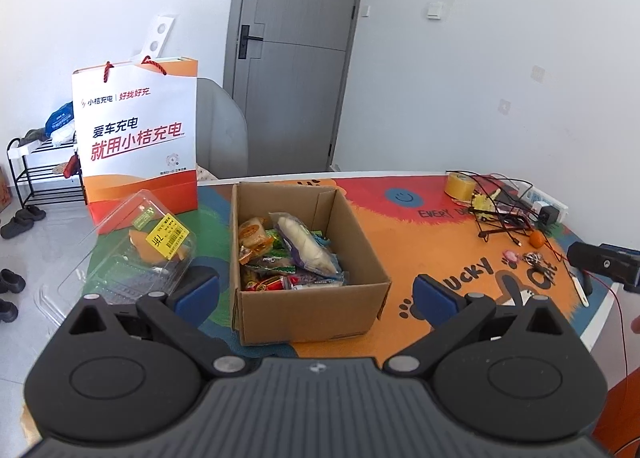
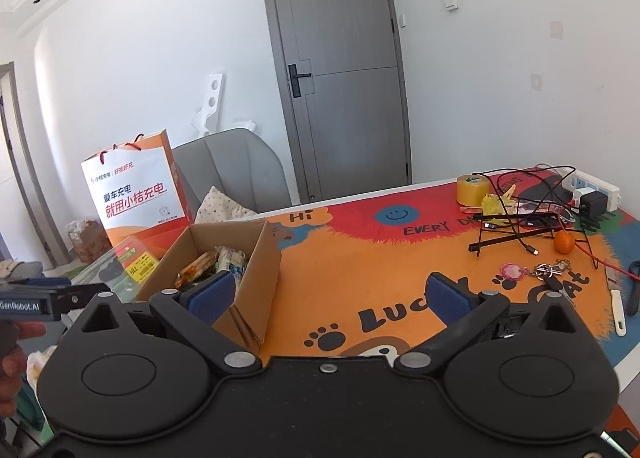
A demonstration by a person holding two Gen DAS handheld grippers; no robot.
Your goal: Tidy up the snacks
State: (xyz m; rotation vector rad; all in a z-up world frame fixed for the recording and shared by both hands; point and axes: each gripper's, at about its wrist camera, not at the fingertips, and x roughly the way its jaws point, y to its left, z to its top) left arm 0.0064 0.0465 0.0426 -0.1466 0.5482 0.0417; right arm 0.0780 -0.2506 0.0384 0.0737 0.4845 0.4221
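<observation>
Both wide open and empty, left claw (image 1: pixel 316 294) squarely facing the snack box (image 1: pixel 304 258) at frame centre, nearer than right claw (image 2: pixel 328 294), box lower left there.

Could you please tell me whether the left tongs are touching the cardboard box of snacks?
Apart. The left wrist view shows the left tongs open and empty, their blue pads either side of the cardboard box with table mat showing between.
</observation>
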